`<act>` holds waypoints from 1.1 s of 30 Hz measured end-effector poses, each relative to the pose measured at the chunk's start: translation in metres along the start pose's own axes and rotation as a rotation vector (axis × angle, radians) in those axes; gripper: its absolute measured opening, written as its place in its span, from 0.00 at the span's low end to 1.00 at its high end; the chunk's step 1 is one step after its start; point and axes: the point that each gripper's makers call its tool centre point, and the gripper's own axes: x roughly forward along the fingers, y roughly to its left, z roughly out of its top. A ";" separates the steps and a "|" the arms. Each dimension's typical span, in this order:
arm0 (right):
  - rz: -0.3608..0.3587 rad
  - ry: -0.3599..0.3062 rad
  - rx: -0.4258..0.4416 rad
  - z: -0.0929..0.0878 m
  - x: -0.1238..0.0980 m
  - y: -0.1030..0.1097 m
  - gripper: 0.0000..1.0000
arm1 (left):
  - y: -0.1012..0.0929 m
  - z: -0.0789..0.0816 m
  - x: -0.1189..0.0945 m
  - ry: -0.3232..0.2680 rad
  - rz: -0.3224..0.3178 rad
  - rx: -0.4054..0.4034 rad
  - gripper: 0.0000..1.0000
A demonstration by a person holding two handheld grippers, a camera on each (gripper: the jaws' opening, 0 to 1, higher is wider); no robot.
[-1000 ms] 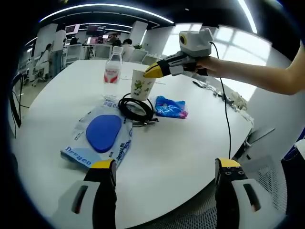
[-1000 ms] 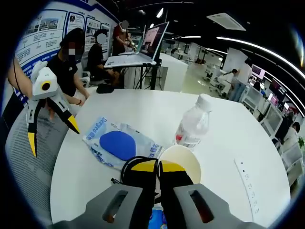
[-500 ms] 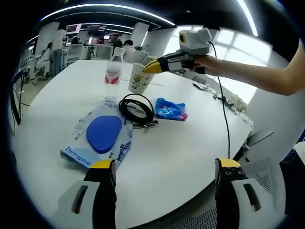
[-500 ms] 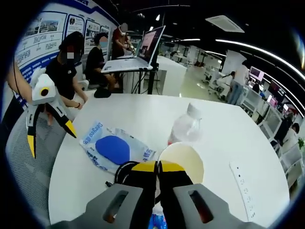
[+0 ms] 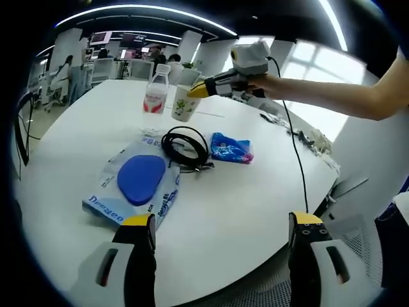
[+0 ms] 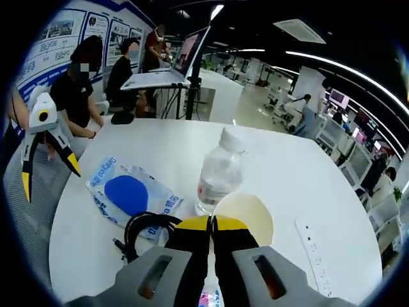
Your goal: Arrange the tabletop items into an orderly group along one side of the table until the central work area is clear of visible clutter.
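While the right claw [image 6: 211, 223] pinches the rim of a paper cup [image 6: 246, 214] between its two yellow tips, which meet with no visible gap, most of the cup's wall is hidden behind the claw's grey body in the right gripper view. Seen from the left gripper view, the same claw [image 5: 195, 91] holds the cup [image 5: 182, 106], printed with a green plant motif, just beside a clear water bottle [image 5: 154, 93] with a red label at the far side of the white worktop [image 5: 243, 204]; whether the cup's base touches the worktop cannot be told. Nearer the middle lies a coiled black cable [image 5: 185, 146], its loop overlapping the edge of a blue-and-white wet-wipe pack [image 5: 137, 182] on one side and lying just beside a small blue snack packet [image 5: 231, 148] on the other. At the bottom of the right gripper view that packet is almost wholly covered by the claw. The left claw [image 5: 222, 230] hangs wide open over the near edge of the worktop, gripping nothing, and it also appears at the left of the right gripper view [image 6: 48, 176]. A white power strip [image 6: 317, 251] lies along the worktop's right side, partly cut off. People sit in the background beyond the worktop, too small to make out.
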 end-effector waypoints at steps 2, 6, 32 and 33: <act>0.002 0.001 0.003 -0.001 0.004 -0.002 0.00 | 0.001 0.000 0.000 0.000 0.002 -0.001 0.82; 0.012 0.021 -0.007 -0.009 0.013 -0.003 0.00 | 0.002 0.001 -0.001 -0.004 0.008 -0.006 0.82; 0.066 0.069 -0.002 -0.032 0.032 0.009 0.00 | 0.006 0.000 -0.001 0.001 0.017 -0.012 0.82; 0.066 0.069 -0.001 -0.032 0.032 0.010 0.00 | 0.006 0.000 -0.001 0.000 0.017 -0.012 0.82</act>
